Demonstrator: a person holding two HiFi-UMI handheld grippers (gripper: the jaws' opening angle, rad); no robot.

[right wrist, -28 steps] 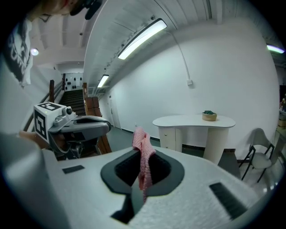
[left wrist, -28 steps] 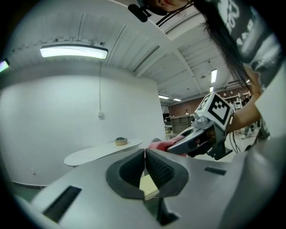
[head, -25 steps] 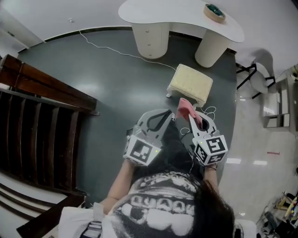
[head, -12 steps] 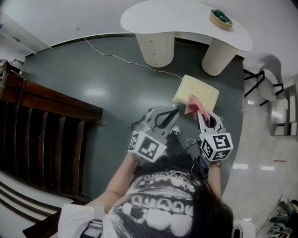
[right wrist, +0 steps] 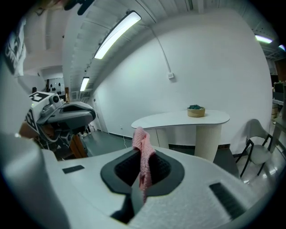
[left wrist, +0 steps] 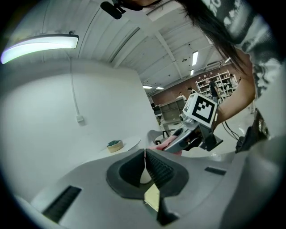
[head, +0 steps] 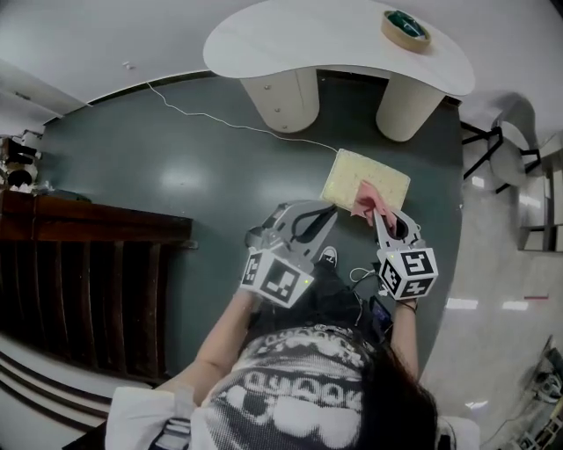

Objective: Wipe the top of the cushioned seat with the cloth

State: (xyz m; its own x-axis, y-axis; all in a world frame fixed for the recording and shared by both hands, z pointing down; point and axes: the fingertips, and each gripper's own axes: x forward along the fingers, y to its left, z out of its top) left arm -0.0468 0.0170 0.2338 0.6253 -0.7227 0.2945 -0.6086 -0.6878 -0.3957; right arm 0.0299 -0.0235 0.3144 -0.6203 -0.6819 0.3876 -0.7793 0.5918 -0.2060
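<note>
Cushioned seat (head: 365, 186) stands on the dark floor (head: 220, 193) and is my reference for every position below. A second back the seat lay ahead of the tong tips. It now lies directly under them, and the pink cloth (head: 362, 204) has come over its near edge. I judge the approach complete and the first wiping stroke not yet begun; contact with the top cannot be confirmed.

- Well left of the seat: a dark wooden railing (head: 88, 264).
- Just left of the seat's near corner: left tongs (head: 327, 211), jaws pressed together on nothing.
- At the seat's near edge: right tongs (head: 376, 215), jaws clamped on the cloth, which stands up between them in the right gripper view.
- Beyond the seat: a white bench (head: 308, 39) carrying a small round bowl (head: 405, 26), and a white cable (head: 220, 121) trailing toward the seat's far-left corner.
- Right of the seat: a chair (head: 508, 158).

I see nothing on the seat top besides the cloth. The idle left tongs, near the corner, could foul a leftward stroke.
</note>
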